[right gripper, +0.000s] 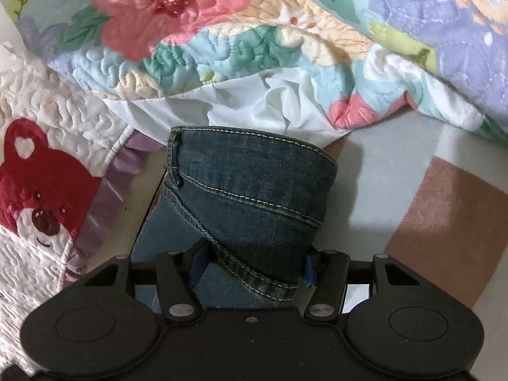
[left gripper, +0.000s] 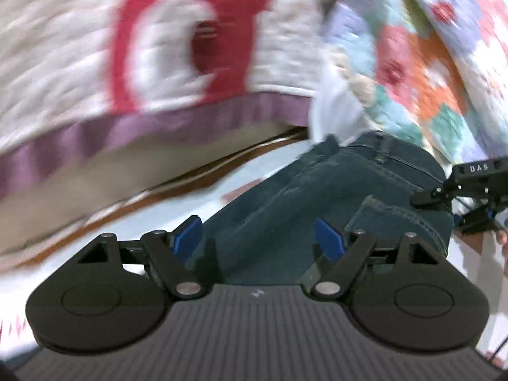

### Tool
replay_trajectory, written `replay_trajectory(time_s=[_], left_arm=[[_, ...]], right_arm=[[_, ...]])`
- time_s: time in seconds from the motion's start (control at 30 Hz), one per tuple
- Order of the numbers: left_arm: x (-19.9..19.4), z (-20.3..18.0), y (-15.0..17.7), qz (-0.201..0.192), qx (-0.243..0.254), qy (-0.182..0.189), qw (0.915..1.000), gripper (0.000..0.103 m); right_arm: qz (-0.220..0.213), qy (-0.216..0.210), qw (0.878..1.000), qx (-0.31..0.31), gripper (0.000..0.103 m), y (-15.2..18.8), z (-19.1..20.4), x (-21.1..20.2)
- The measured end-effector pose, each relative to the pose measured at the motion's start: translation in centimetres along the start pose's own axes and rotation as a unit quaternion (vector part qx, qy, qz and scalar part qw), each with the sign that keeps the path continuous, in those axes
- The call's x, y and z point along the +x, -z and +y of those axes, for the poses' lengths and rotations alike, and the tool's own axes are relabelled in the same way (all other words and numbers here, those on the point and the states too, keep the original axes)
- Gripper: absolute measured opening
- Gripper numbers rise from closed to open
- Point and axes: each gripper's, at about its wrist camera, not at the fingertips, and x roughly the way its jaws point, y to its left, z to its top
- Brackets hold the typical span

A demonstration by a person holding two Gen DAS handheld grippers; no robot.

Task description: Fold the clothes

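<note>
Dark blue jeans [right gripper: 250,187] lie folded into a thick bundle on the bed, their stitched hem running across the near side. My right gripper [right gripper: 254,268] stands wide around the near end of the bundle, with denim filling the gap between its blue pads [right gripper: 197,265]; I see no squeeze in the cloth. In the blurred left wrist view the same jeans [left gripper: 333,187] lie just beyond my left gripper [left gripper: 258,236], which is open with nothing between its blue pads [left gripper: 328,238]. The right gripper [left gripper: 444,190] shows at the jeans' right edge.
A floral quilt [right gripper: 222,41] with a white lining [right gripper: 254,104] is heaped behind the jeans. At the left lies a cream quilted cover with a red bear [right gripper: 35,197] and purple frill. The sheet [right gripper: 397,165] at the right has a brown stripe.
</note>
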Motion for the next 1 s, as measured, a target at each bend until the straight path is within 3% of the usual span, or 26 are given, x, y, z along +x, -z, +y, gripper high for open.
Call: replay_trajectory(time_s=[0.13, 0.3, 0.33, 0.37, 0.4, 0.5, 0.6, 0.67, 0.8, 0.87, 0.93, 0.97, 1.0], left_arm=[[4.3, -2.5, -2.2, 0.021, 0.054, 0.052, 0.9970, 0.079], [8.1, -4.7, -3.2, 0.061, 0.039, 0.082, 0.9941, 0.075], [8.5, -4.9, -3.3, 0.063, 0.032, 0.088, 0.9936, 0.067], [8.8, -5.1, -3.4, 0.066, 0.029, 0.089, 0.9933, 0.036], [8.9, -5.5, -3.6, 0.072, 0.038, 0.078, 0.9937, 0.015], [7.5, -6.5, -4.1, 0.055, 0.053, 0.045, 0.9961, 0.012], [4.5, -7.4, -5.3, -0.021, 0.076, -0.012, 0.9968, 0.011], [3.6, -6.9, -5.8, -0.063, 0.064, -0.056, 0.9944, 0.011], [8.5, -4.0, -5.2, -0.019, 0.008, -0.066, 0.9976, 0.011], [10.8, -3.5, -4.2, 0.010, 0.004, -0.065, 0.9978, 0.014], [11.2, -3.7, -3.7, 0.016, 0.009, -0.077, 0.9969, 0.019], [10.7, -3.8, -3.8, 0.014, 0.002, -0.072, 0.9973, 0.024], [10.1, -3.8, -3.9, 0.010, -0.008, -0.064, 0.9979, 0.039]], right_arm=[[-0.007, 0.031, 0.999, -0.035, 0.066, -0.6, 1.0, -1.2], [-0.038, 0.028, 0.999, -0.011, 0.067, -1.7, -0.7, -2.0], [-0.038, 0.020, 0.999, -0.006, 0.067, -1.9, -1.1, -2.0], [-0.038, 0.012, 0.999, -0.001, 0.067, -2.0, -1.5, -2.0], [-0.035, 0.005, 0.999, 0.003, 0.067, -2.1, -1.7, -1.9], [-0.027, 0.000, 1.000, 0.004, 0.067, -2.0, -1.8, -1.6], [-0.036, -0.005, 0.999, -0.013, 0.067, -1.8, -0.9, -1.6], [-0.056, -0.012, 0.998, -0.030, 0.067, -1.8, -0.4, -2.3], [-0.059, -0.018, 0.998, -0.034, 0.067, -1.7, -0.3, -2.1], [-0.048, -0.021, 0.998, -0.029, 0.067, -1.5, -0.5, -1.5], [-0.038, -0.024, 0.999, -0.028, 0.067, -1.4, -0.5, -1.1], [-0.036, -0.028, 0.999, -0.027, 0.067, -1.4, -0.5, -1.0], [-0.034, -0.032, 0.999, -0.025, 0.067, -1.3, -0.5, -1.0]])
